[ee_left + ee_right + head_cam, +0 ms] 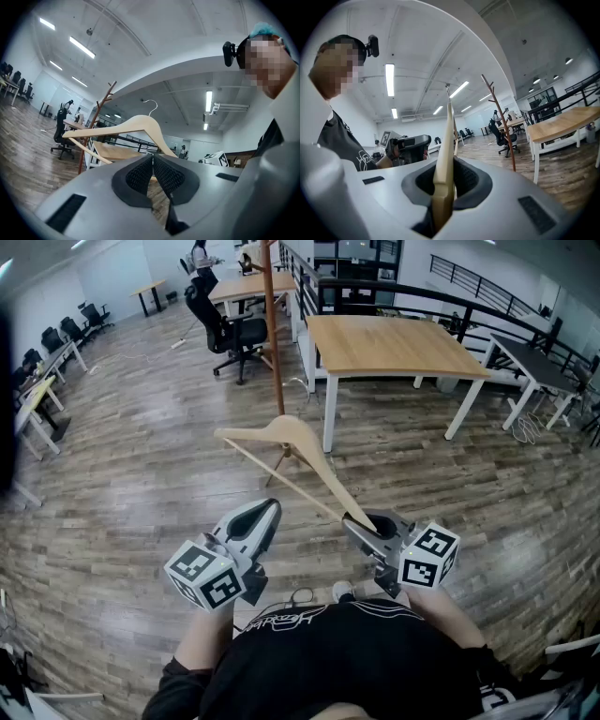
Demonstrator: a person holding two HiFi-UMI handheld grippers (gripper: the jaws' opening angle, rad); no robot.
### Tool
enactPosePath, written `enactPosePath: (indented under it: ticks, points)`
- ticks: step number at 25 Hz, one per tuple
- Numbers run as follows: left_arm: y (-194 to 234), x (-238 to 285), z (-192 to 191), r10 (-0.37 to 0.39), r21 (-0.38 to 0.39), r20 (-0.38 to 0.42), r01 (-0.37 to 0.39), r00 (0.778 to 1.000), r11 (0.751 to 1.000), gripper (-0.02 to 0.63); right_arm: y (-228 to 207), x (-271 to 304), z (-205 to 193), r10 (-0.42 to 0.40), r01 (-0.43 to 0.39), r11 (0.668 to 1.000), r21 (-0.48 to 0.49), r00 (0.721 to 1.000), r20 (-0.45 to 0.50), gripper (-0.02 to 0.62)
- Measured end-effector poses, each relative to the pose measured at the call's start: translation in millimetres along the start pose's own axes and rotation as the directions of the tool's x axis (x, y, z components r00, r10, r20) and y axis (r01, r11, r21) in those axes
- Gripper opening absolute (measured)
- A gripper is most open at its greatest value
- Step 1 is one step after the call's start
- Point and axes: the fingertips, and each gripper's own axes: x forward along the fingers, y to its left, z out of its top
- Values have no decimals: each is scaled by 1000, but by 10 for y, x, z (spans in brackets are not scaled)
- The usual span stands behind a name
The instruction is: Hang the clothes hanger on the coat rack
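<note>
A pale wooden clothes hanger (286,439) with a metal hook is held out in front of me by one shoulder end. My right gripper (360,519) is shut on that end, and in the right gripper view the hanger (449,126) rises edge-on between the pads. My left gripper (272,509) is beside it on the left, apart from the hanger, with its jaws together and nothing between them (152,156). The coat rack (273,334), a brown pole with branch-like pegs, stands farther ahead on the wood floor. It also shows in the left gripper view (96,124) and the right gripper view (502,123).
A light wooden table (389,345) with white legs stands just right of the rack. A black office chair (230,334) and another table are behind it. Desks and chairs line the far left, and a black railing (441,296) runs at the back right.
</note>
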Motion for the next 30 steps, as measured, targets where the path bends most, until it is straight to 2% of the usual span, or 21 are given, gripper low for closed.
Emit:
enactPosePath:
  ticks: [16,24,30]
  points:
    - [-64,-290,78,-15,31,14,14,1000,999,14,232,33,30,-22,22,1000,-17,999,28,65]
    - [109,-352,61,8,1,24,-8,1000,1000,14,196,164,34,-2,1,1000,9,1000,30,66]
    - [345,-283,51,40,-11,14,-40,999,999,14,2,368,46,15,-16,1000,26,1000,10,66]
